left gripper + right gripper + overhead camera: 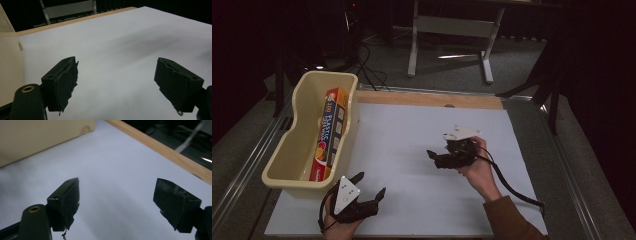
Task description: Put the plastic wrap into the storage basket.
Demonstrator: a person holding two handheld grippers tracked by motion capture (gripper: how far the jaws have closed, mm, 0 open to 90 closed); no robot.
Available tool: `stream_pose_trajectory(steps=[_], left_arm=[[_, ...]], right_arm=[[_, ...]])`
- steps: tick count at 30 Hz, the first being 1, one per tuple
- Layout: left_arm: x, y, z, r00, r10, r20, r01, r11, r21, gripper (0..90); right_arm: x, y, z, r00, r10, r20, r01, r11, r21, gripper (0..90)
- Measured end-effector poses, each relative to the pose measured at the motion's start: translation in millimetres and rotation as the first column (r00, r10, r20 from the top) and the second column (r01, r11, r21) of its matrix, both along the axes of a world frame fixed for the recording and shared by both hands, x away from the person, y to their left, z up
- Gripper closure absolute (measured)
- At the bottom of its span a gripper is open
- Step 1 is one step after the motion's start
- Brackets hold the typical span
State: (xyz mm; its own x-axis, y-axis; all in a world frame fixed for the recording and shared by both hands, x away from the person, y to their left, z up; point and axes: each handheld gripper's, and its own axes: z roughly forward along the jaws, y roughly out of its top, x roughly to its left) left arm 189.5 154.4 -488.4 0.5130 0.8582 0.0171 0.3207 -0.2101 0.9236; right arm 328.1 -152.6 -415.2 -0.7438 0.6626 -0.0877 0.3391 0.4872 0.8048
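Note:
A cream plastic bin (292, 150) stands at the left of the white table sheet (422, 130). Inside it lies a long red and orange box of plastic wrap (329, 132). My left gripper (371, 186) sits near the sheet's front edge, just right of the bin's front corner, open with nothing between its jaws (116, 85). My right gripper (438, 156) hovers over the middle of the sheet, pointing left toward the bin, also open and empty (116, 203). The bin's wall (37, 137) appears ahead in the right gripper view.
A wooden strip (427, 99) runs along the sheet's far edge. Beyond it stand a table's white legs (452, 35) and cables (369, 70) on a grey floor. A black cable (512, 187) trails from the right gripper.

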Motion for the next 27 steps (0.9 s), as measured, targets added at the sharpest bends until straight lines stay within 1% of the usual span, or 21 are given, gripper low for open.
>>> stream_pose_trajectory(steps=[1,2,3,6,7,8,9,10,11,12,13,14,15,16,18,19,20,21,22,25,27], left_arm=[[0.1,0.1,-0.2,1.0,0.001,0.0,-0.001,1.0,0.001,18.5],[0.1,0.2,-0.2,1.0,0.001,0.0,-0.001,1.0,0.002,18.4],[0.1,0.4,-0.3,1.0,0.003,0.0,-0.003,1.0,0.004,18.5],[0.8,0.5,-0.7,1.0,0.009,-0.003,-0.009,1.0,0.004,18.4],[0.7,0.3,-0.3,1.0,0.008,-0.003,-0.008,1.0,0.003,18.4],[0.4,0.2,0.1,1.0,0.006,0.0,-0.006,1.0,0.004,18.4],[0.4,0.2,0.1,1.0,0.006,0.0,-0.006,1.0,0.004,18.4],[0.2,0.3,0.2,1.0,0.008,0.002,-0.008,0.9999,0.007,18.4],[0.5,0.7,0.0,1.0,0.009,0.0,-0.009,0.9999,0.007,18.4],[0.6,1.0,0.1,1.0,0.01,0.0,-0.01,0.9999,0.008,18.4],[0.7,1.1,0.2,0.9999,0.012,0.001,-0.012,0.9999,0.005,18.4],[0.7,1.0,0.3,0.9999,0.012,0.002,-0.012,0.9999,0.004,18.4],[0.7,1.0,0.3,0.9999,0.012,0.002,-0.012,0.9999,0.004,18.4],[0.3,0.8,0.8,0.9999,0.01,0.004,-0.01,0.9999,0.007,18.4],[0.0,0.3,1.0,0.9999,0.008,0.005,-0.008,0.9999,0.007,18.4],[0.0,0.3,1.0,0.9999,0.008,0.005,-0.008,0.9999,0.007,18.4],[-0.2,-0.4,1.0,1.0,0.004,0.007,-0.004,0.9999,0.012,18.4],[-0.2,-0.4,1.0,1.0,0.004,0.007,-0.004,0.9999,0.012,18.4],[-0.1,-1.8,0.6,1.0,0.003,0.006,-0.003,0.9999,0.016,18.4],[-0.2,-2.9,0.3,1.0,0.001,0.003,-0.001,0.9999,0.017,18.3],[-0.4,-3.4,0.2,1.0,-0.001,0.004,0.001,0.9998,0.02,18.3]], right_arm=[[-4.2,-5.8,-1.5,0.9999,-0.013,0.004,0.013,1.0,0.009,20.7],[-10.8,-16.0,-4.6,0.9995,-0.03,0.012,0.029,0.999,0.033,20.9],[-13.4,-20.4,-5.9,0.9991,-0.037,0.018,0.036,0.999,0.039,21.8],[-29.1,-45.1,-21.6,0.9939,-0.103,0.04,0.099,0.991,0.086,23.6],[-31.9,-50.5,-26.5,0.9926,-0.11,0.052,0.105,0.99,0.091,23.8],[-36.8,-58.6,-34.7,0.9881,-0.131,0.081,0.124,0.988,0.092,26.1],[-40.3,-64.7,-41.1,0.984,-0.147,0.101,0.138,0.986,0.091,27.2],[-42.8,-71.0,-46.1,0.9829,-0.149,0.108,0.14,0.986,0.087,26.4],[-45.8,-77.5,-50.2,0.9831,-0.156,0.096,0.146,0.984,0.098,26.1],[-49.2,-84.0,-54.4,0.9834,-0.163,0.08,0.153,0.981,0.12,26.8],[-52.0,-88.3,-57.5,0.9832,-0.166,0.075,0.155,0.979,0.132,26.9],[-56.7,-94.0,-62.2,0.9819,-0.172,0.079,0.161,0.978,0.13,26.8],[-56.7,-94.0,-62.2,0.9819,-0.172,0.079,0.161,0.978,0.13,26.8],[-64.2,-101.2,-67.3,0.9789,-0.186,0.085,0.175,0.977,0.124,26.6],[-71.3,-107.3,-70.2,0.9786,-0.191,0.077,0.177,0.972,0.156,26.6],[-71.3,-107.3,-70.2,0.9786,-0.191,0.077,0.177,0.972,0.156,26.6],[-78.2,-110.0,-72.4,0.9789,-0.186,0.085,0.171,0.972,0.163,26.6],[-78.2,-110.0,-72.4,0.9789,-0.186,0.085,0.171,0.972,0.163,26.6],[-81.1,-109.8,-73.6,0.982,-0.17,0.083,0.154,0.973,0.169,26.6],[-82.2,-108.5,-73.9,0.9835,-0.157,0.089,0.142,0.976,0.162,25.5],[-81.5,-107.7,-75.2,0.9868,-0.137,0.086,0.123,0.981,0.15,24.3]])
